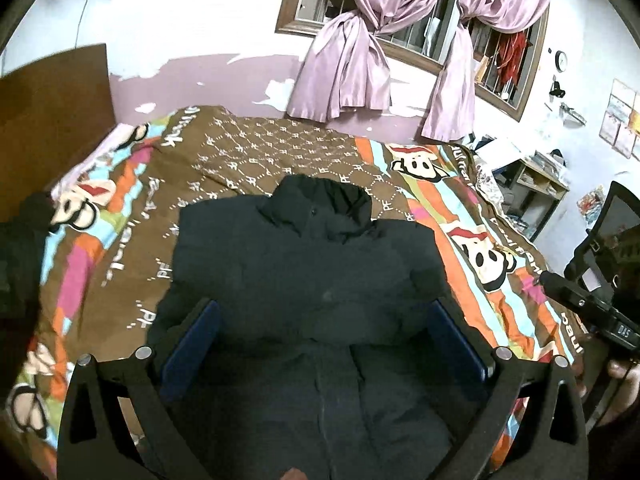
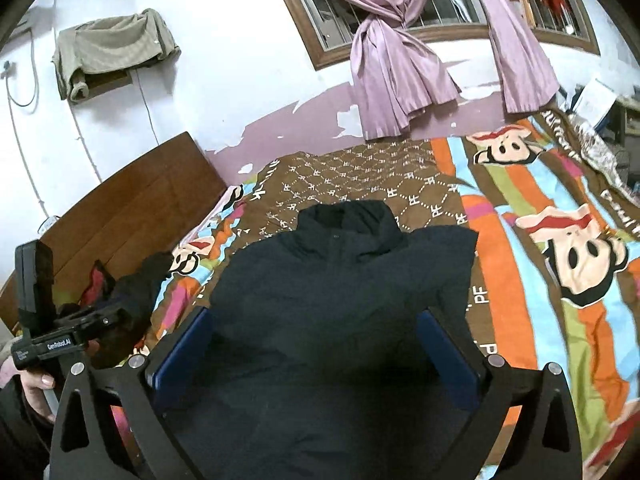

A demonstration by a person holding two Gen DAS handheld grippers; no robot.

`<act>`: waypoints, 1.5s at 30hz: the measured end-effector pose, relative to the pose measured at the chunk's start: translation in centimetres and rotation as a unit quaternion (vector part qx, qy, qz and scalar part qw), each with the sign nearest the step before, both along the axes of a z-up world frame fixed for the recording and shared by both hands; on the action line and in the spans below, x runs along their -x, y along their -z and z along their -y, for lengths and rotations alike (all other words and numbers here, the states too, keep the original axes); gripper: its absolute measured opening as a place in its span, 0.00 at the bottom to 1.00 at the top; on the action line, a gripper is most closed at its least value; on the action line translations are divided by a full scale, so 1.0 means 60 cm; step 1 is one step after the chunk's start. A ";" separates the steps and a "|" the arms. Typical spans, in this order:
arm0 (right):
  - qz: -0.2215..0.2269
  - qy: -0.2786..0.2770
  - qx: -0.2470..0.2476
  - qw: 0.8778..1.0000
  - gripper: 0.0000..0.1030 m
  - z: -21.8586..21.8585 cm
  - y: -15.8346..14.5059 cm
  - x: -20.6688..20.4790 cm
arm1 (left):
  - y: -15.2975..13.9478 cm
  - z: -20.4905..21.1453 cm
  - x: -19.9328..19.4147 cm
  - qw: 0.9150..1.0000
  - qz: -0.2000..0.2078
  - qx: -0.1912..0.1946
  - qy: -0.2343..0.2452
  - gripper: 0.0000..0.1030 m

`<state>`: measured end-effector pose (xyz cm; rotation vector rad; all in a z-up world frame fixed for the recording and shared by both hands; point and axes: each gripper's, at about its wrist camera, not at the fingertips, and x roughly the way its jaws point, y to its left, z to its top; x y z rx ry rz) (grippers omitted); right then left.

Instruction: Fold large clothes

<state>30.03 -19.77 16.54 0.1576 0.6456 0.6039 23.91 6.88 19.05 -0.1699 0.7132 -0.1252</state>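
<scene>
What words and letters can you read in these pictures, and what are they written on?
"GenRobot.AI": on the left tool's handle, seen from the right wrist.
"DAS": on the right tool's handle, seen from the left wrist.
"PF": repeated across the cartoon bedspread.
Bigger white lettering on the bedspread's brown border: too warped to read.

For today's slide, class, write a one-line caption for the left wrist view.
Open left tool above a dark padded jacket spread on a cartoon-print bedspread.
</scene>
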 end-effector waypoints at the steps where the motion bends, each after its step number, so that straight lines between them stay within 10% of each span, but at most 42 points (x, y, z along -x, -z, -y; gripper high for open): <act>1: 0.001 -0.001 0.006 1.000 1.00 0.000 -0.013 0.009 | -0.021 0.007 0.009 1.000 0.000 -0.004 0.011 0.98; 11: -0.007 -0.009 0.027 1.000 1.00 -0.004 -0.114 0.043 | -0.190 0.039 0.060 0.995 0.056 -0.077 0.029 0.98; 18: -0.032 0.014 0.029 0.999 1.00 -0.025 -0.105 -0.063 | -0.184 0.001 -0.031 0.996 0.061 -0.060 0.000 0.98; 41: -0.053 0.062 0.080 0.993 0.97 -0.178 0.180 -0.566 | 0.213 -0.117 -0.554 1.000 -0.011 0.003 0.013 0.97; 45: -0.070 0.061 0.104 0.990 0.85 -0.195 0.233 -0.610 | 0.257 -0.105 -0.607 0.999 -0.034 -0.033 0.015 0.71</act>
